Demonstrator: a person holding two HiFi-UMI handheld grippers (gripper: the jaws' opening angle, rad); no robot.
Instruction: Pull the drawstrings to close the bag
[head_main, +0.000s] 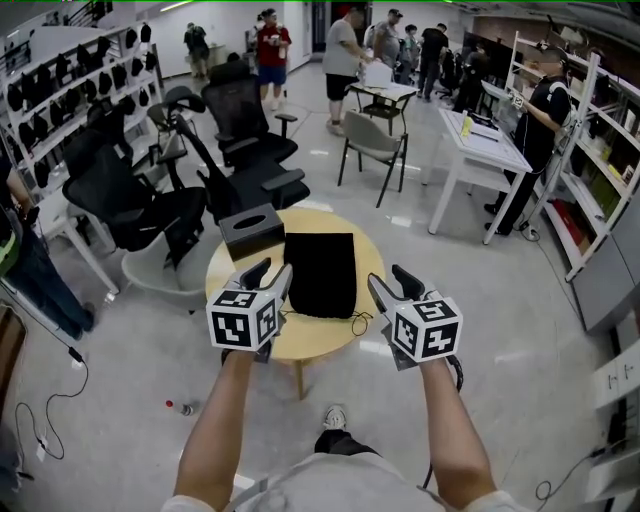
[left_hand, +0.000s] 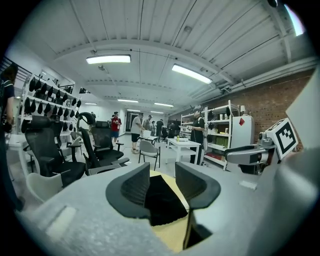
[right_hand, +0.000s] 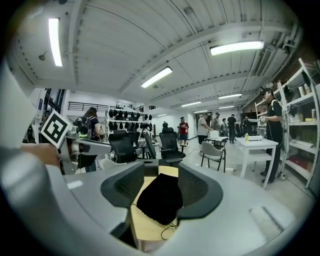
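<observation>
Bag: the bag (head_main: 320, 272) lies flat at the middle of the tabletop (head_main: 300, 345), its long axis running from the near edge to the far edge.
Cord: a thin cord (head_main: 360, 322) loops out from the bag's near right corner toward the near edge. No matching cord can be confirmed on the left.
Left gripper: the left gripper (head_main: 270, 275) is over the near left edge, just beside the bag's left side, with jaws spread and nothing between them.
Right gripper: the right gripper (head_main: 392, 283) is just off the near right edge, with jaws spread and empty.
Key relation: the bag lies ahead of and between both grippers. The visible cord is nearer the right one, ahead and to its left.
Other: a box (head_main: 252, 228) sits at the far left edge, near the bag's far left corner.
Assessment: the strings are not yet gripped and the bag is judged still unclosed.
</observation>
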